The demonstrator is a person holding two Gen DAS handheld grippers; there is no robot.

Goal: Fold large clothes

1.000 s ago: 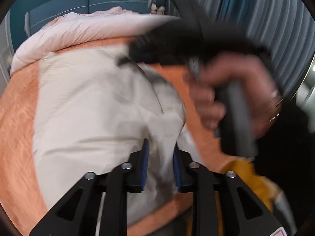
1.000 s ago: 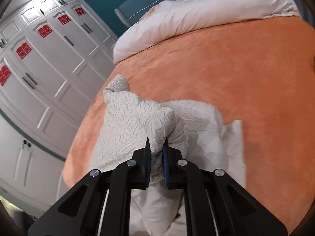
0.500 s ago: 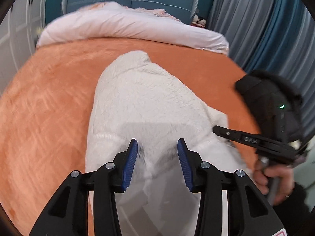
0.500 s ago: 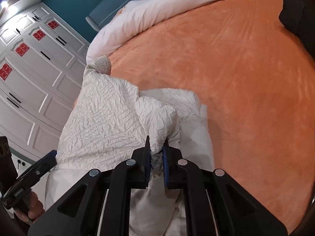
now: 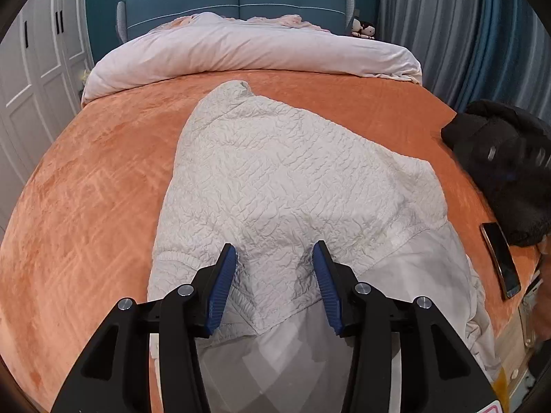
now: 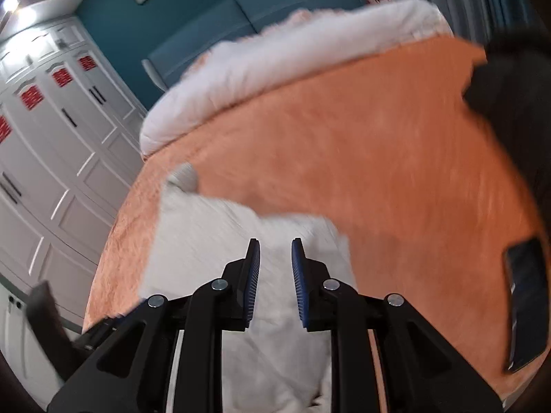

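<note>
Both my grippers stand apart over the white garment on the bed.

My left gripper (image 5: 273,272) has its blue pads spread wide with nothing between them, poised over the near hem of the crinkled white garment (image 5: 275,186). The garment lies folded on the orange bedspread (image 5: 96,186), running from the near edge up toward the rolled white duvet (image 5: 248,48) at the head of the bed, its smooth lining showing nearest me. My right gripper (image 6: 274,268) is parted too, holding no cloth, above the same garment (image 6: 220,237) in a blurred view. A phone (image 5: 501,261) lies at the bedspread's right edge, beside a black fuzzy item (image 5: 506,158).
</note>
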